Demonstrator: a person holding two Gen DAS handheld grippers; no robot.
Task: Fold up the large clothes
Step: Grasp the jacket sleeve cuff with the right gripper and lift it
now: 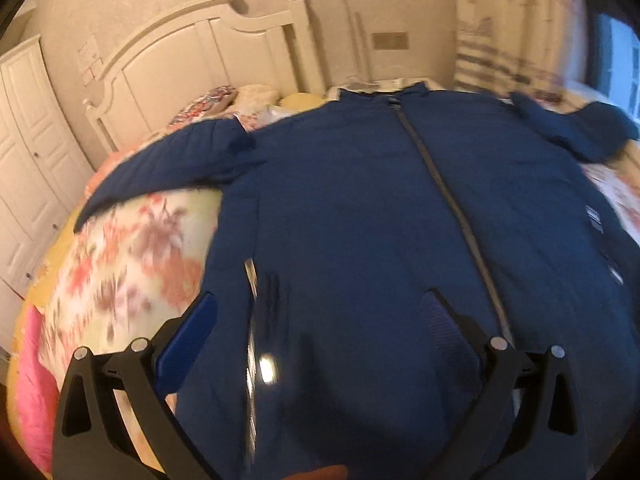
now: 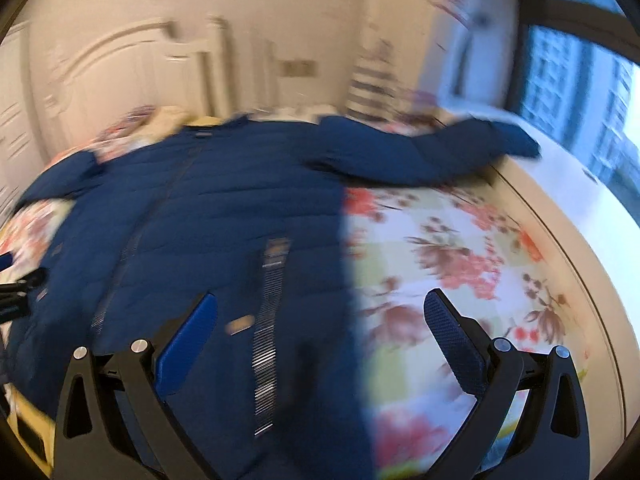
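a large blue jacket (image 1: pixel 360 208) is seen spread flat, front up, on a bed covered by a floral bedspread (image 1: pixel 132 256); it fills the middle and right of the left wrist view, its grey zip (image 1: pixel 452 204) running from the collar at the upper middle down toward the lower right. one sleeve (image 1: pixel 160 160) is stretched toward the left edge of that frame, the other (image 1: pixel 580 128) toward the upper right.

the left gripper (image 1: pixel 320 308) is held with its fingers wide apart above the jacket's lower part, nothing being clamped between them; whether the blue pads (image 1: pixel 188 340) touch the fabric cannot be told. a pocket zip (image 1: pixel 252 320) is crossed by the gap between the fingers.

in the right wrist view, which is blurred, the right gripper (image 2: pixel 320 312) is likewise spread open and empty, one finger over the jacket's side edge, the other over the bare bedspread at lower right. the jacket's sleeve (image 2: pixel 460 148) is laid toward the upper right, near a window (image 2: pixel 580 100).

a white headboard (image 1: pixel 208 56) is seen at upper left, with what are probably pillows (image 1: pixel 240 100) piled at its foot, and a white wardrobe (image 1: pixel 28 160) at the far left. no container is in view.
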